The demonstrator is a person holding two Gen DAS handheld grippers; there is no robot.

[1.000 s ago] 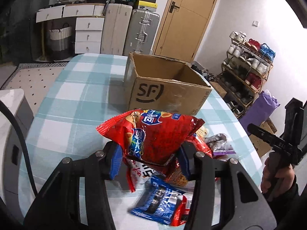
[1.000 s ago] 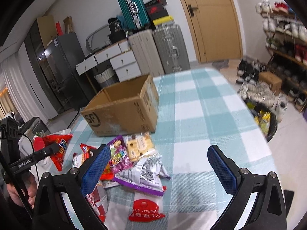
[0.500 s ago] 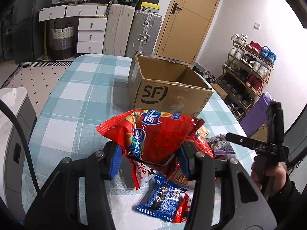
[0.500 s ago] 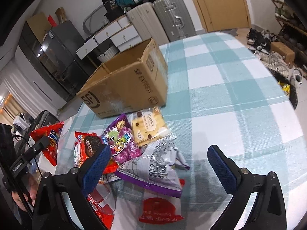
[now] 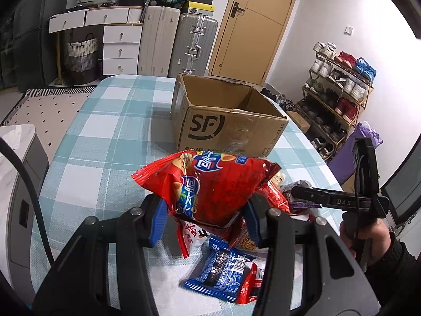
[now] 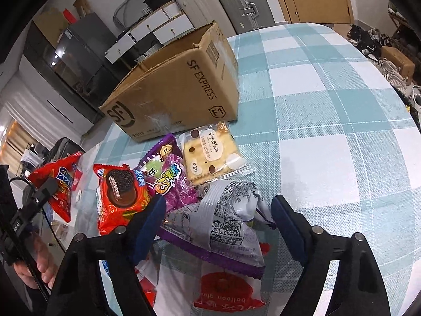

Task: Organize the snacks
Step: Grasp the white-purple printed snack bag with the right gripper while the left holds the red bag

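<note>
My left gripper is shut on a red chip bag and holds it above the snack pile, in front of the open cardboard box. The box is open at the top, and the inside that shows is bare. My right gripper points down over the pile. Its jaws are closing, with a silver-and-purple bag between them; the pads stand just off its sides. A cracker pack, a purple candy bag and a red cookie pack lie behind it.
A blue pack and a white-and-red pack lie at the near edge of the checked tablecloth. Suitcases and drawers stand behind the table, and a shoe rack stands to its right.
The right gripper has sunk and tipped down over the pile, and its jaws have narrowed around the silver-and-purple bag. The left gripper has kept still with the red bag.
</note>
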